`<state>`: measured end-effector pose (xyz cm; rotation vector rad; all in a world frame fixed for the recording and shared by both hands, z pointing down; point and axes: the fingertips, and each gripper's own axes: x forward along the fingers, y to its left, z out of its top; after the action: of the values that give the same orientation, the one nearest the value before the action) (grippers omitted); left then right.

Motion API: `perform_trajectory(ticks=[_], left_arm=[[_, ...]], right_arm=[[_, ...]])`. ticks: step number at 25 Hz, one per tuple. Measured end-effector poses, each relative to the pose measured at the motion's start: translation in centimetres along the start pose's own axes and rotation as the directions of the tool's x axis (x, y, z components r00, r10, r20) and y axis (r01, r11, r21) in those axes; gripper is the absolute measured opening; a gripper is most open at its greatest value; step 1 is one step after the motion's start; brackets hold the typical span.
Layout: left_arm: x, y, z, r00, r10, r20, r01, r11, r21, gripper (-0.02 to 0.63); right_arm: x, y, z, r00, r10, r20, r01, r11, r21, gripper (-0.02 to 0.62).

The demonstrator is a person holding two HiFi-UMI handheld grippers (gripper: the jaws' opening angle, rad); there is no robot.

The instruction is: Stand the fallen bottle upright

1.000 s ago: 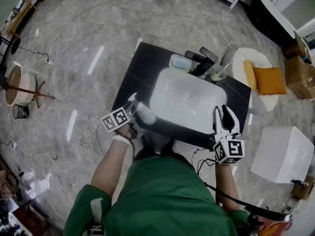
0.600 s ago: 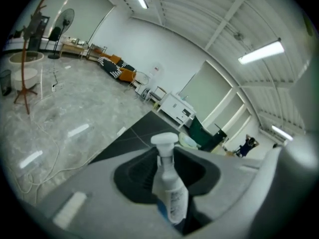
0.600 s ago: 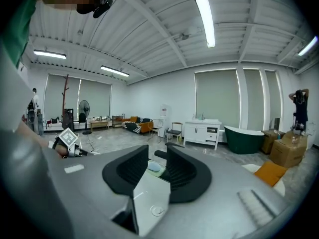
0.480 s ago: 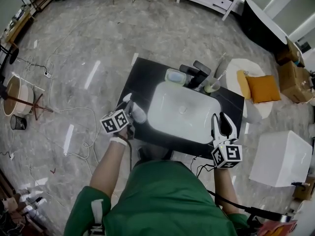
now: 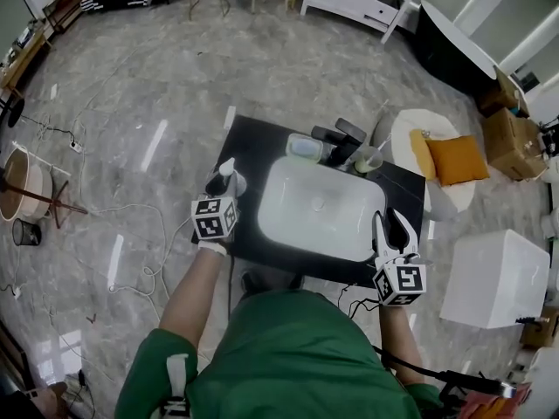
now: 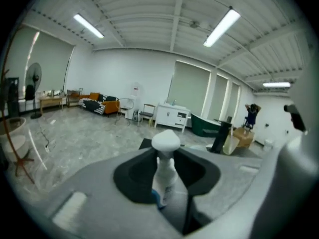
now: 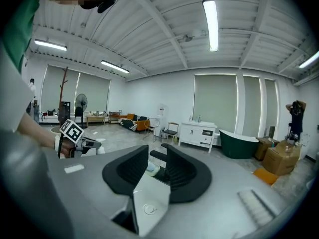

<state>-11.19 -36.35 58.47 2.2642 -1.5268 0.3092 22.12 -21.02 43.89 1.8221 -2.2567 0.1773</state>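
Note:
The white bottle with a rounded white cap is at the left side of the black counter, beside the sink. My left gripper is shut on it. In the left gripper view the bottle stands upright between the dark pads of the left gripper, cap on top. Whether its base touches the counter I cannot tell. My right gripper hangs at the sink's near right corner. In the right gripper view the right gripper is open with nothing between its fingers.
A white basin fills the middle of the counter. Behind it stand a black faucet, a soap dish and a cup. A round white stool with an orange cushion and a white box sit to the right.
My left gripper moved away from me along the sink's left side and rolled, bringing the bottle from lying to upright. The right gripper stayed put.

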Motion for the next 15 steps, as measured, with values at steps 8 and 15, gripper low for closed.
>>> perform_trajectory(ticks=[8,15], left_arm=[[0.1,-1.8,-1.2,1.000,-0.013,-0.017,0.016,0.981,0.191,0.128],[-0.5,-0.8,-2.8,0.997,0.011,-0.075,0.002,0.986,0.166,0.201]], right_arm=[[0.2,0.8,-1.1,1.000,0.023,-0.019,-0.023,1.000,0.003,0.115],[0.3,1.4,-1.0,0.999,0.041,-0.020,-0.041,0.999,0.006,0.115]])
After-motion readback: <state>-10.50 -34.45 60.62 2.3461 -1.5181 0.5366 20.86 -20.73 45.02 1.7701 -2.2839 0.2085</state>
